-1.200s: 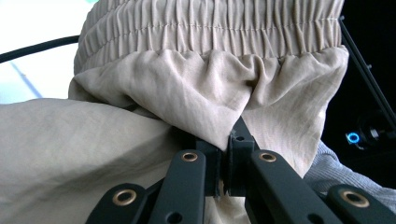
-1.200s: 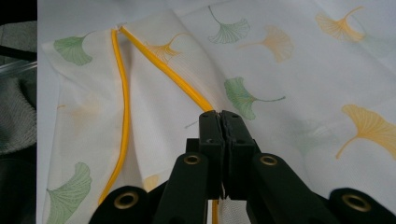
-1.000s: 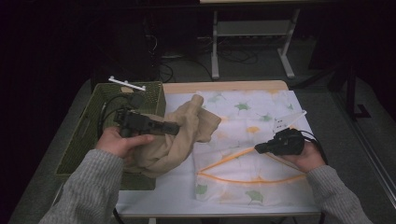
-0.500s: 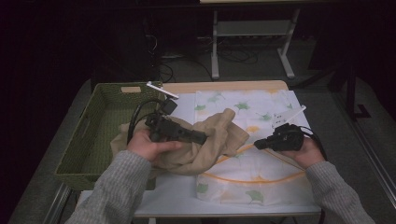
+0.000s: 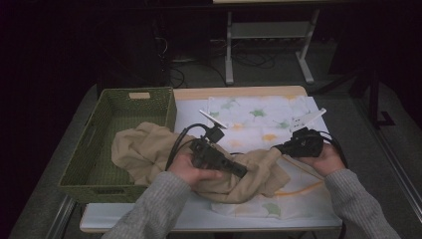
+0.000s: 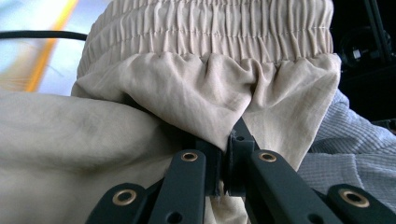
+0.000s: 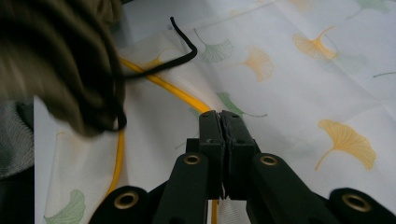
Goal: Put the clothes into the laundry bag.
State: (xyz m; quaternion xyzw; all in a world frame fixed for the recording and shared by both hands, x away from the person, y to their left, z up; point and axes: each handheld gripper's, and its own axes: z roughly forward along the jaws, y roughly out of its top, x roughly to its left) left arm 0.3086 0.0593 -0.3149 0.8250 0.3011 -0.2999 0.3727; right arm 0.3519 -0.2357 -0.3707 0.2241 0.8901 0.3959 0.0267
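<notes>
**Two grippers, one garment half out of the basket**

Two pairs of jaws, both closed. My left gripper (image 5: 238,169) has its jaws clamped on a fold of the beige trousers (image 6: 210,84), just below the gathered elastic waistband. My right gripper (image 7: 222,116) has its jaws pressed together on nothing, hovering above the leaf-print cloth (image 7: 299,60) on the bench.

The trousers (image 5: 149,149) lie draped from the green basket (image 5: 107,186) across its rim onto the cloth, bunched between my hands.

My worry: the left grip holds only a thin pinch of fabric, so a sharp pull could slip it free. The trailing end may snag on the basket rim and drag the basket. The black cable (image 7: 184,44) lies close to the garment and could tangle.
</notes>
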